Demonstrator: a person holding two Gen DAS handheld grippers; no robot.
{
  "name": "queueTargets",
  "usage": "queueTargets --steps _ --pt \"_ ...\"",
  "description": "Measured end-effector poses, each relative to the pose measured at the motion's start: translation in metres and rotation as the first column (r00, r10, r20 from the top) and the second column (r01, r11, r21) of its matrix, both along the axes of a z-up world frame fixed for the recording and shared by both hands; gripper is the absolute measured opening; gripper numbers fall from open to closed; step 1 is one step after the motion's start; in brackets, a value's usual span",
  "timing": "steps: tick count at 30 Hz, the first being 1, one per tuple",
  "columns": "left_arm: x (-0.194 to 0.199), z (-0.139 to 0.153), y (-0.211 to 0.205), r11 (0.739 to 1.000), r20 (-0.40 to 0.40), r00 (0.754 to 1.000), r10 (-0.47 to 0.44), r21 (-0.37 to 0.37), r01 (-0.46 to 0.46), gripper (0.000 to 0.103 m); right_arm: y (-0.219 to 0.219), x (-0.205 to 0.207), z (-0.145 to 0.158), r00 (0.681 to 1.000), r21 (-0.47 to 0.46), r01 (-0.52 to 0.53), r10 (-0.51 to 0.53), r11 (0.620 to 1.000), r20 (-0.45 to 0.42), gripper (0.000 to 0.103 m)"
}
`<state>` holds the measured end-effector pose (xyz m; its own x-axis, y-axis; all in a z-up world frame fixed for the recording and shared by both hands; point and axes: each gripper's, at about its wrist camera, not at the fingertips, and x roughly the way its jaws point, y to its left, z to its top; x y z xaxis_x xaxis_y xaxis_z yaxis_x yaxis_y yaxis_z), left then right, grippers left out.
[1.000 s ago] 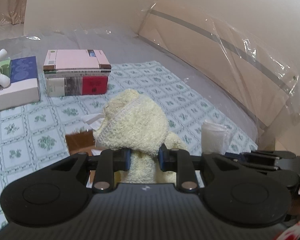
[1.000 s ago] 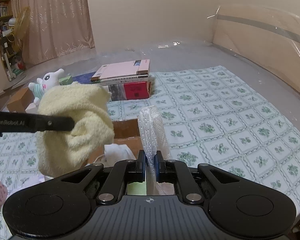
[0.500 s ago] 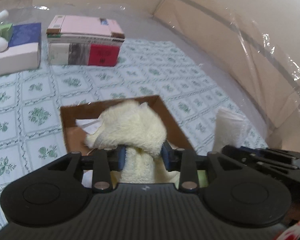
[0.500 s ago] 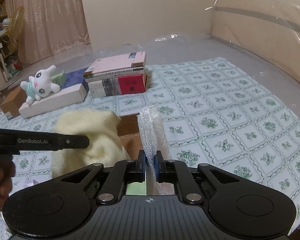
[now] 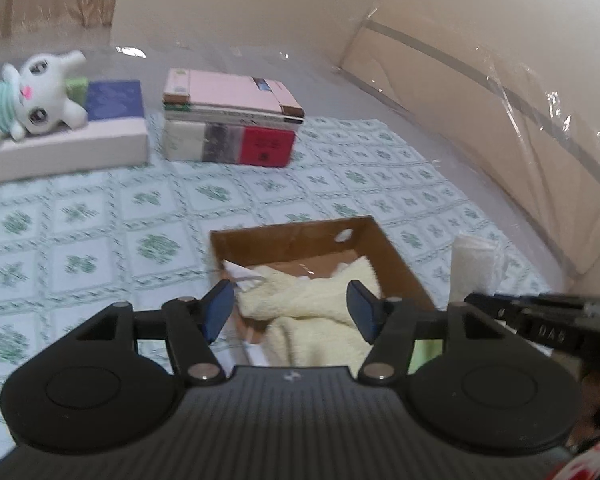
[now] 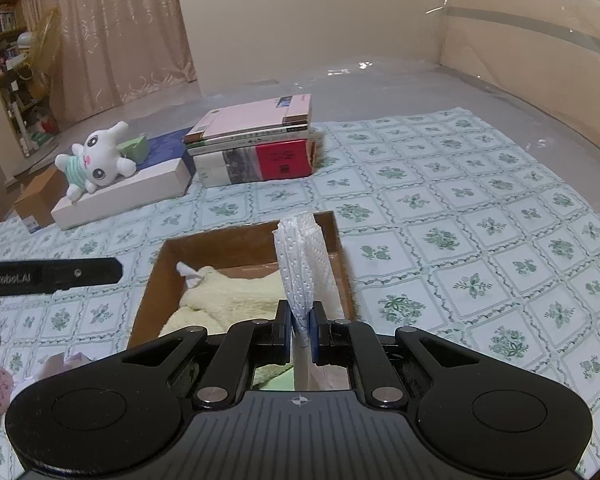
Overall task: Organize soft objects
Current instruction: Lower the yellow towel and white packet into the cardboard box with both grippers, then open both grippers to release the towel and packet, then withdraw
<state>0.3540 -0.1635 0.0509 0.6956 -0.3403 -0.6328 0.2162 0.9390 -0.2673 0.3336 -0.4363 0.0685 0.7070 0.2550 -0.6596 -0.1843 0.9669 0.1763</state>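
A pale yellow towel [image 5: 312, 312] lies crumpled in the brown cardboard box [image 5: 284, 238] on the patterned cloth. My left gripper [image 5: 290, 308] hangs just over it with its jaws opening; the blue pads stand apart from the towel on both sides. In the right wrist view the same towel [image 6: 228, 300] fills the box [image 6: 244, 236]. My right gripper [image 6: 303, 326] is shut on a white embossed paper towel [image 6: 302, 264] that stands upright above the box's right side. One of the left gripper's fingers [image 6: 60, 274] reaches in from the left edge.
A white plush toy [image 6: 94, 162] lies on a flat white box [image 6: 124, 194]. A stack of books [image 6: 256, 144] stands behind the cardboard box. A small cardboard carton [image 6: 36, 200] sits at far left. A plastic-wrapped panel [image 5: 500, 120] rises on the right.
The left gripper came down over the box and spread its jaws, letting the yellow towel drop into it. The right gripper kept its hold on the paper towel and sank slightly.
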Motion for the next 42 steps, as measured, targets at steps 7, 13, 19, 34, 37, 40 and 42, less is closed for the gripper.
queueTargets --steps 7,13,19,34,37,40,42 --pt "-0.015 0.004 0.001 0.999 0.05 0.999 0.015 0.028 -0.016 0.059 0.012 0.018 -0.004 0.996 -0.022 -0.038 0.036 0.999 -0.077 0.009" --pt "-0.026 0.003 0.0 0.999 0.074 0.997 -0.002 0.041 -0.001 0.067 0.016 0.04 -0.018 0.992 0.01 -0.015 0.016 1.0 -0.129 0.009" --pt "-0.031 -0.002 0.007 0.999 0.077 0.997 -0.019 0.031 0.017 0.079 0.019 0.056 -0.029 0.993 0.023 0.008 -0.005 1.0 -0.118 0.018" --pt "-0.058 -0.004 0.021 1.0 0.058 0.998 -0.024 -0.013 0.025 0.096 -0.014 0.017 -0.012 0.995 0.133 0.079 -0.07 0.988 -0.068 0.07" --pt "-0.074 -0.001 0.02 1.0 0.06 0.998 -0.013 -0.001 0.013 0.096 -0.017 -0.002 -0.004 0.995 0.133 0.087 -0.08 0.987 -0.058 0.07" --pt "-0.09 0.003 0.018 1.0 0.059 0.998 -0.001 0.007 0.001 0.096 -0.014 -0.025 0.003 0.997 0.124 0.072 -0.067 0.99 -0.04 0.07" --pt "-0.105 0.007 0.015 1.0 0.077 0.997 0.008 0.017 -0.009 0.095 -0.01 -0.041 0.007 0.998 0.108 0.061 -0.058 0.992 -0.025 0.07"
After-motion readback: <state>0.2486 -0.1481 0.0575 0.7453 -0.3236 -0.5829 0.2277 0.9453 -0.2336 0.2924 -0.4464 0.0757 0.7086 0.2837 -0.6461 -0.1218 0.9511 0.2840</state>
